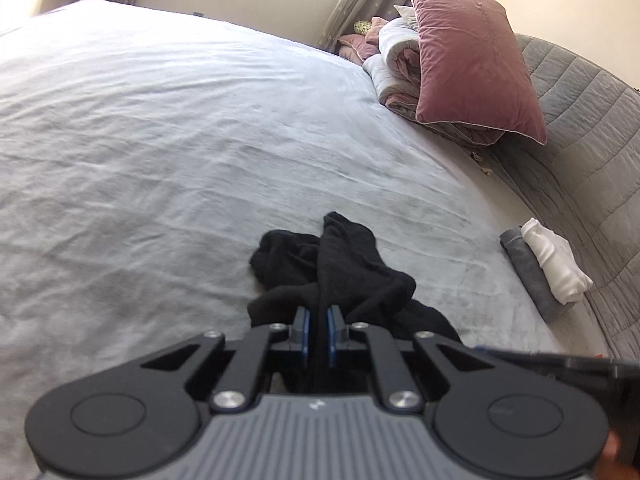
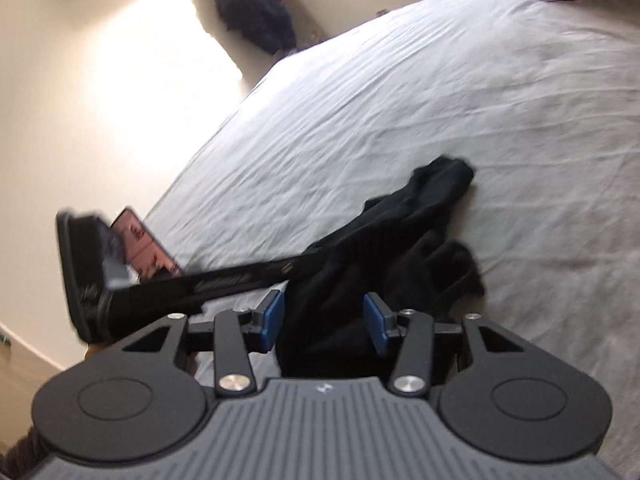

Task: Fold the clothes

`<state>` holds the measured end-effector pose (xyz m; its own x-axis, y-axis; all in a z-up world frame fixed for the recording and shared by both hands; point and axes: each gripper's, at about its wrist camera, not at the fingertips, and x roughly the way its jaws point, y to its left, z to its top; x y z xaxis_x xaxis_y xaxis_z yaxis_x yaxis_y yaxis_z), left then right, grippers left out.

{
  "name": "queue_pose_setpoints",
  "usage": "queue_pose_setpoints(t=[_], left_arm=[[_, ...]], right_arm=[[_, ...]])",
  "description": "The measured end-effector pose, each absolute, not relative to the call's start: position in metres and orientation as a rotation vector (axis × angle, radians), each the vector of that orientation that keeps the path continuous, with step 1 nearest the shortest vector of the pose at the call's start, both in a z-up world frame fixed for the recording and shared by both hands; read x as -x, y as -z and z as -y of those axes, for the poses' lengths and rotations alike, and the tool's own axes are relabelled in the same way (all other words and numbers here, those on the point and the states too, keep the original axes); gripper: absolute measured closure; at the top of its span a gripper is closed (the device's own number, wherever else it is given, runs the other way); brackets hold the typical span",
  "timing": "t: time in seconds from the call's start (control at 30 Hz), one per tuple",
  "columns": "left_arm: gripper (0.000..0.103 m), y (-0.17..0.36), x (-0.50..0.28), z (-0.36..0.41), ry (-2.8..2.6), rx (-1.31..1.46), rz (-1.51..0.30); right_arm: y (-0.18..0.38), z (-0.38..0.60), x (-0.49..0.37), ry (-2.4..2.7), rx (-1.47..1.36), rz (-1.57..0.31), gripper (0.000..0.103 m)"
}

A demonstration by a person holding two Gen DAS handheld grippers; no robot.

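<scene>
The black garment (image 1: 336,272) lies crumpled on the bed (image 1: 160,140). The left gripper (image 1: 318,320) pinches a fold of it; the right gripper (image 2: 324,316) stands half-wide, cloth loose between its pads.

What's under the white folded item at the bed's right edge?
A folded grey cloth lies under the white folded garment, sticking out on its left side, both on the light bedsheet. Whatever sits beneath the grey cloth's covered part is hidden.
</scene>
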<state>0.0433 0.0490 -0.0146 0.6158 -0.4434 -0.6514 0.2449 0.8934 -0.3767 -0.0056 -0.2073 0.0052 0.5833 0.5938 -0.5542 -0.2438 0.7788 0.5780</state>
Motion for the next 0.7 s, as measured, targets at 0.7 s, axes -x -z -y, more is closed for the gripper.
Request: queue_pose_setpoints(t=[0.7], left_arm=[[0.065, 0.028, -0.023, -0.128, 0.316, 0.181, -0.861]], right_arm=[[0.048, 0.18, -0.023, -0.448, -0.49, -0.939, 0.054]])
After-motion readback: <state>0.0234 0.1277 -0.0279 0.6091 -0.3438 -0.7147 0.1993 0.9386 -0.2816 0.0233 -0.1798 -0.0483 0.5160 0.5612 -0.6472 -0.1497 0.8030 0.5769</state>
